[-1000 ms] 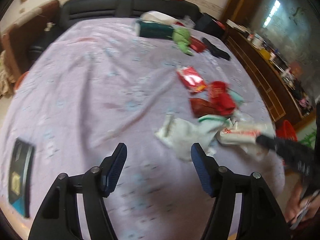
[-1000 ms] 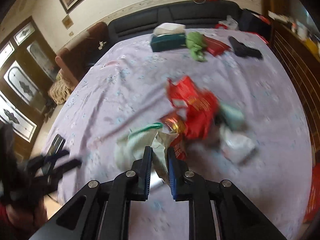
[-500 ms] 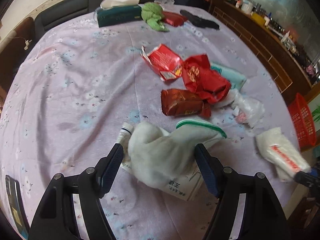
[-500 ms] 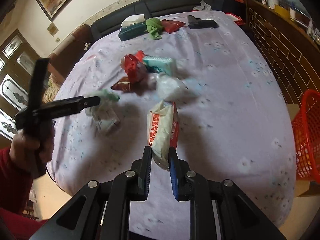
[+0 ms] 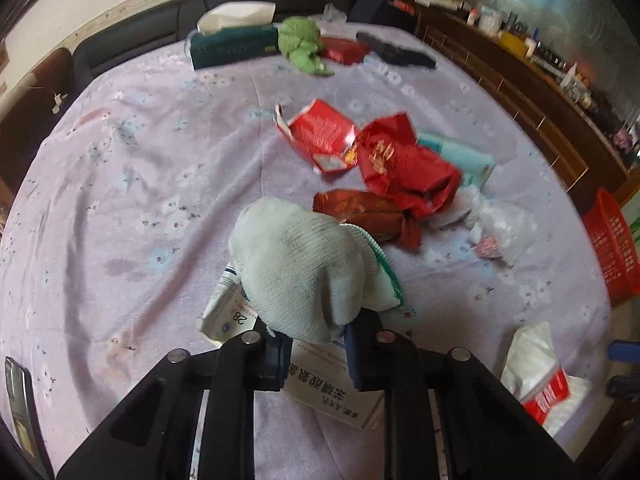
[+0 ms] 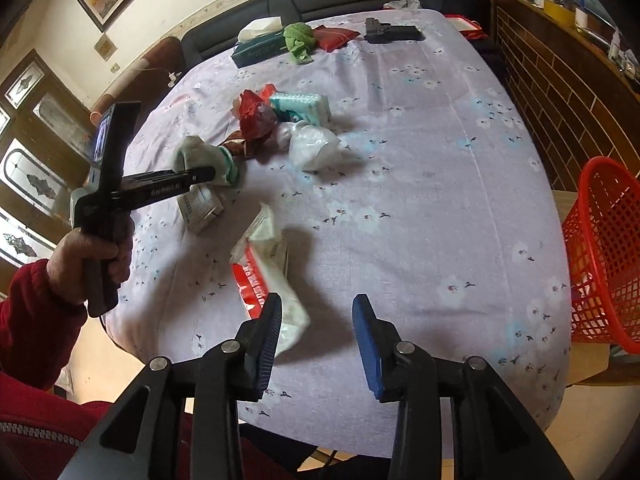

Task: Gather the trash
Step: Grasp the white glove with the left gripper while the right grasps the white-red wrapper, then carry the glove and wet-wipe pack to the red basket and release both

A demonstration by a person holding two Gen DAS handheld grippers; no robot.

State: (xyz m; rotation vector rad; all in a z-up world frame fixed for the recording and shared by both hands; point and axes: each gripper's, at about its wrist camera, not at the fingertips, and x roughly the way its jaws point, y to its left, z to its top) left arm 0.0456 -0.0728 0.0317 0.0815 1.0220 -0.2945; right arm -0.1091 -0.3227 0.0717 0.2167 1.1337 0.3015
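Observation:
A grey-white knit glove (image 5: 304, 264) with a green cuff lies on a white printed box (image 5: 336, 384) on the lilac tablecloth. My left gripper (image 5: 316, 336) is closing its jaws and the pads pinch the glove's near end; the right wrist view shows this gripper (image 6: 200, 178) at the glove (image 6: 192, 152). My right gripper (image 6: 318, 304) is opening, nothing between its pads. A white-and-red packet (image 6: 264, 276) lies on the cloth just beyond its left finger, free of it, and shows as the packet (image 5: 536, 384) in the left wrist view.
Beyond the glove lie a red carton (image 5: 320, 136), crumpled red wrappers (image 5: 404, 168), a brown wrapper (image 5: 360, 208), a teal tissue pack (image 5: 460, 160) and a clear bag (image 5: 496, 224). A red mesh basket (image 6: 600, 252) stands off the table's right edge. A tissue box (image 5: 232, 46) and green cloth (image 5: 300, 44) sit at the far side.
The left jaws came down around the glove and narrowed onto it. The right gripper carried the white-and-red packet toward the near table edge, then its jaws parted and the packet dropped onto the cloth.

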